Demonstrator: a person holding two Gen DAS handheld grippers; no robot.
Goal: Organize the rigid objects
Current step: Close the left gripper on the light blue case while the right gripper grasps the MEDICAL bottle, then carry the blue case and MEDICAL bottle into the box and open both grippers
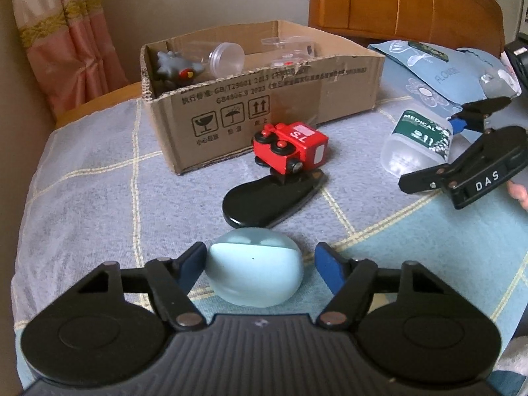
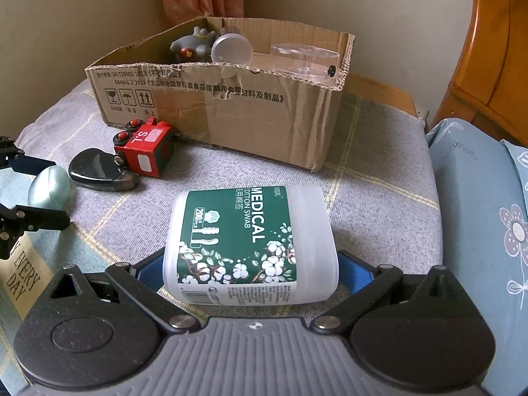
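On the checked bedcover [image 1: 99, 178], the left gripper [image 1: 260, 265] sits low around a pale blue egg-shaped case [image 1: 255, 267]; its blue pad on the left looks pressed to the case's side, while a thin gap shows at the right pad, so the tongs are not yet clenched on it. Just beyond the case lies a glossy black oval object [image 1: 267, 201], and a red toy train car [image 1: 292, 148] rests tipped over against its far end. Behind them stands an open cardboard box [image 1: 264, 112] holding a grey toy figure [image 1: 175, 67], a clear round jar [image 1: 227, 57] and a clear plastic container [image 2: 305, 61]. Further right, a white cotton swab tub [image 2: 250, 244] with a green label lies on its side on the cover, and the right gripper [image 2: 250, 275] has its blue pads tight against both sides, grasping it. A blue flowered pillow [image 2: 478, 204] lies at the far right.
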